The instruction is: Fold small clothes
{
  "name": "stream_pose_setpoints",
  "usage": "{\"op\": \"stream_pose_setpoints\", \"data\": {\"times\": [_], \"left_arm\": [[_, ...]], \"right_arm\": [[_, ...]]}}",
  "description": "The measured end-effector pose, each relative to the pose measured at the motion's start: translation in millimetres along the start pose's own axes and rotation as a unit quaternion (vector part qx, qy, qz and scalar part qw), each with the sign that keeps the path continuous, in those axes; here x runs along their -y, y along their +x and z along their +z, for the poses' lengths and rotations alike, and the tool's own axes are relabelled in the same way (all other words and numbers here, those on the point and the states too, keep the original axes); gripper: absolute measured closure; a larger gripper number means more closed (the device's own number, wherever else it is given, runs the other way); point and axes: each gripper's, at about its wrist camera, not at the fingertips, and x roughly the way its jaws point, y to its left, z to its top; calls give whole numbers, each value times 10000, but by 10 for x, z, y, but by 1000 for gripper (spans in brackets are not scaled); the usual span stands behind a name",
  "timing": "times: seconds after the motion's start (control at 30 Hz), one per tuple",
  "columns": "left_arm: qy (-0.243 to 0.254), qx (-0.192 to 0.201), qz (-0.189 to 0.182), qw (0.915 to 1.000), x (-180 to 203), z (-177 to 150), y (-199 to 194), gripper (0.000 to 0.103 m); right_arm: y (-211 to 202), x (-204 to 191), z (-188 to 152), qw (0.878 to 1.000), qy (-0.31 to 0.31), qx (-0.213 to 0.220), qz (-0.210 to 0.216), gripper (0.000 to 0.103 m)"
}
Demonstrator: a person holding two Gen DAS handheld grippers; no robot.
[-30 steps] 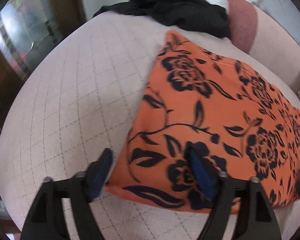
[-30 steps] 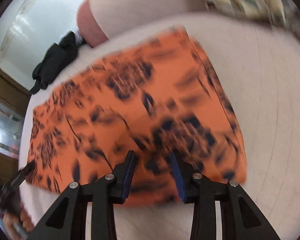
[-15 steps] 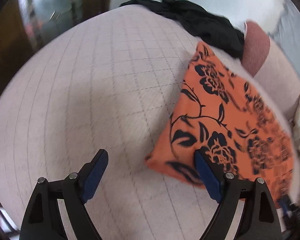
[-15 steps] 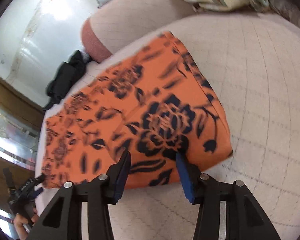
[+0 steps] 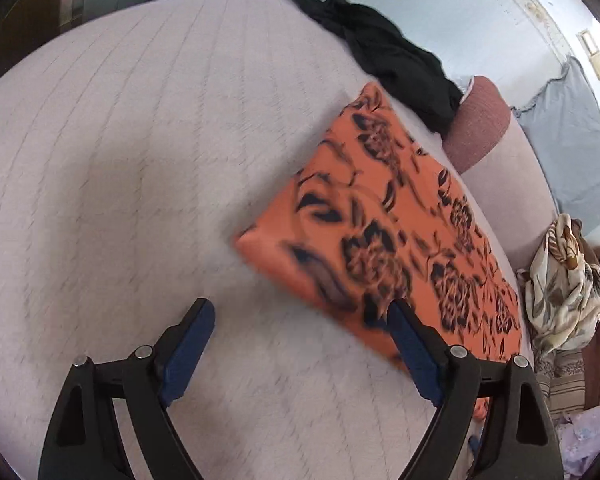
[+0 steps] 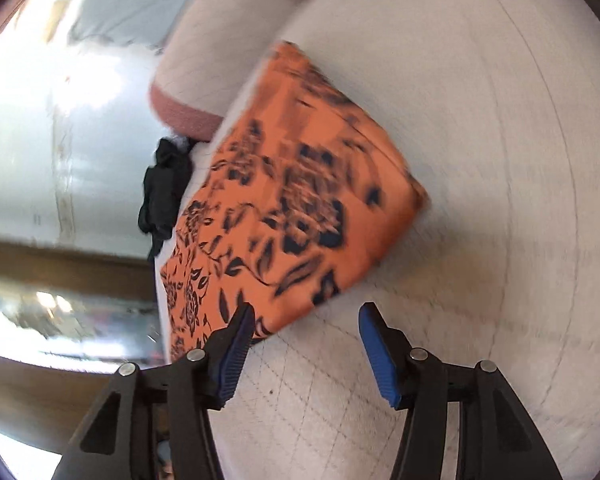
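An orange cloth with a black flower print (image 5: 384, 232) lies folded flat on the pale quilted bed (image 5: 140, 160). It also shows in the right wrist view (image 6: 292, 208). My left gripper (image 5: 300, 320) is open and empty above the bed, with the cloth's near corner just beyond its right finger. My right gripper (image 6: 306, 316) is open and empty, with the cloth's near edge beside its left finger. Neither gripper touches the cloth.
A black garment (image 5: 384, 48) lies at the far edge of the bed and shows in the right wrist view too (image 6: 164, 188). A pink bolster (image 5: 484, 128) lies behind the cloth. A cream patterned cloth (image 5: 560, 280) is heaped at the right.
Both grippers have pulled back and swung away from the orange cloth. The right gripper's jaws have widened. The cloth stays flat on the bed.
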Motion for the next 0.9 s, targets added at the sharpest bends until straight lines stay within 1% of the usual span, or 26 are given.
{"op": "stream_pose_setpoints", "data": {"times": [0.03,0.1,0.17,0.27,0.3,0.33,0.37,0.4,0.43,0.47,0.53,0.57,0.6,0.63,0.67,0.7,0.73,0.83,0.9], "left_arm": [[-48,-6,-128,9999,46,84,101,15],[-369,60,-497,9981,-5,171,170,15],[-532,162,-624,9965,-34,211,232,15],[-679,391,-736,9942,-25,255,272,16],[-708,452,-754,9936,-36,250,252,20],[-732,496,-731,9934,-35,257,264,37],[-738,507,-641,9939,-40,264,283,47],[-742,505,-530,9946,-54,273,305,61],[-753,532,-464,9947,-60,276,326,62],[-772,568,-473,9943,-60,280,334,63],[-705,627,-405,9947,-40,278,340,68],[-637,651,-347,9952,-25,273,344,69],[-588,669,-310,9955,-17,265,341,70],[-572,682,-308,9956,-13,263,339,72],[-570,687,-321,9955,-23,260,325,72],[-587,702,-356,9952,-37,258,308,74],[-603,698,-376,9950,-42,260,307,75],[-607,680,-448,9948,-68,245,235,78],[-646,697,-566,9939,-85,234,167,80]], "right_arm": [[49,68,1,9997,222,-33,65,44],[69,107,25,9990,385,66,231,43],[112,114,93,9982,400,202,400,40],[225,161,211,9954,598,452,590,40],[244,154,246,9949,566,523,646,39],[270,138,280,9948,478,584,691,39],[295,127,302,9945,421,644,716,39],[315,120,330,9940,404,702,731,39],[334,99,356,9934,381,773,753,39],[348,81,375,9930,354,826,772,40],[405,35,427,9928,269,884,759,42],[429,21,454,9932,217,891,716,49],[459,6,483,9937,192,904,640,68],[493,23,517,9945,187,902,495,77],[539,63,556,9949,259,844,485,86],[550,82,581,9942,355,849,563,88],[547,58,586,9940,327,882,559,88],[497,-158,517,9931,-270,1132,113,88],[435,-250,477,9907,-489,1271,84,89]]}}
